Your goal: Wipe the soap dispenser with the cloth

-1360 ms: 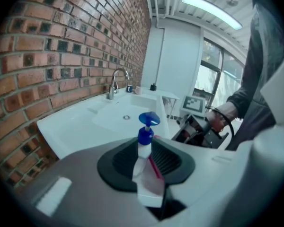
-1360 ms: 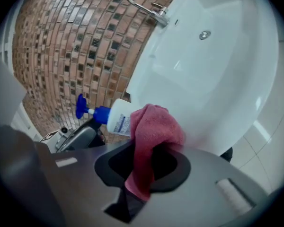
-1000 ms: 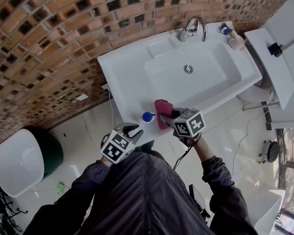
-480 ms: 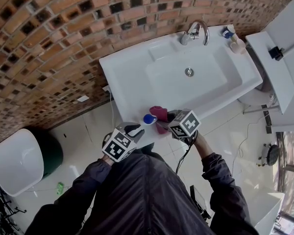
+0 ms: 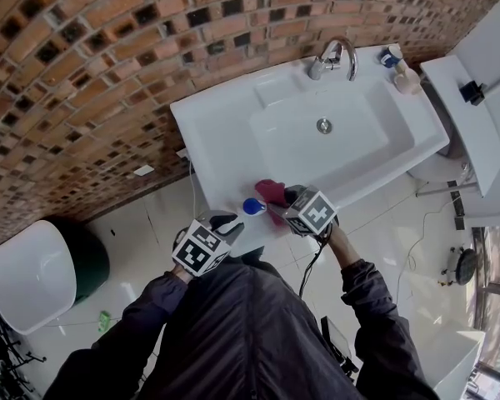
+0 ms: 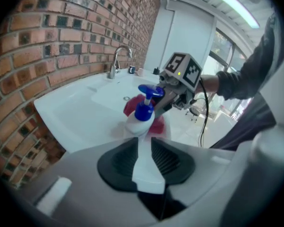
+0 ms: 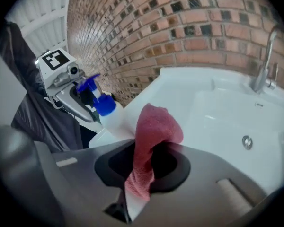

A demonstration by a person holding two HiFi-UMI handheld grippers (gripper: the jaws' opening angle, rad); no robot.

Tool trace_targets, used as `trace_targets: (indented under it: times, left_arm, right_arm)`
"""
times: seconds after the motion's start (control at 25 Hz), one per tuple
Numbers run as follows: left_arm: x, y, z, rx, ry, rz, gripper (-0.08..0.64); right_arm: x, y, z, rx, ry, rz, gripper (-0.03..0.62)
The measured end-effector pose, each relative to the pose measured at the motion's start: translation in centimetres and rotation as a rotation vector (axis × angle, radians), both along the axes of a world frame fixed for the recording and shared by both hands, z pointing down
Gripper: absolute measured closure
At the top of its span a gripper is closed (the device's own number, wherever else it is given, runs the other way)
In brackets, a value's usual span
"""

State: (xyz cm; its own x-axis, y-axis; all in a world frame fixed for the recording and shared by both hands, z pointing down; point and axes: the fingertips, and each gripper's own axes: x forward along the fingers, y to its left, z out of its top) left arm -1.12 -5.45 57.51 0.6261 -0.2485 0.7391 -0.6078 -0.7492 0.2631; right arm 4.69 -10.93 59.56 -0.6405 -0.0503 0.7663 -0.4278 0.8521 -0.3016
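Note:
The soap dispenser (image 5: 252,207), a white bottle with a blue pump, leans at the front rim of the white sink (image 5: 225,132). My left gripper (image 5: 227,221) is shut on its lower body; in the left gripper view the dispenser (image 6: 139,122) sits right at the tip of that gripper (image 6: 143,141). My right gripper (image 5: 285,202) is shut on a red cloth (image 5: 272,192), which presses against the bottle's right side. In the right gripper view the cloth (image 7: 154,126) rises out of the right gripper (image 7: 142,160) beside the dispenser (image 7: 111,117).
A chrome faucet (image 5: 333,55) stands at the back of the sink, with small bottles (image 5: 396,61) on its far right corner. A brick wall runs behind. A white round fixture (image 5: 29,273) sits on the floor at left, a white cabinet (image 5: 467,115) at right.
My right gripper has rolled and sunk slightly, bringing the cloth lower and bunched against the dispenser. The left gripper and the bottle have stayed put.

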Motion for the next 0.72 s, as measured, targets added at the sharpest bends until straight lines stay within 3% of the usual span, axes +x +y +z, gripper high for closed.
trace_targets:
  times: [0.16, 0.32, 0.56, 0.72]
  left_arm:
    - [0.6, 0.5, 0.2, -0.039, 0.052, -0.011, 0.466]
    - [0.7, -1.1, 0.2, -0.044, 0.081, -0.028, 0.466]
    - [0.0, -4.0, 0.2, -0.028, 0.093, -0.021, 0.468]
    - [-0.6, -4.8, -0.2, -0.019, 0.083, -0.01, 0.466]
  right_arm:
    - [-0.8, 0.1, -2.6, 0.154, 0.012, -0.174, 0.523]
    - [-0.5, 1.7, -2.3, 0.217, 0.093, -0.274, 0.523]
    - [-1.0, 3.9, -2.5, 0.211, 0.069, -0.223, 0.523]
    - [-1.1, 4.0, -2.2, 0.132, 0.001, -0.07, 0.523]
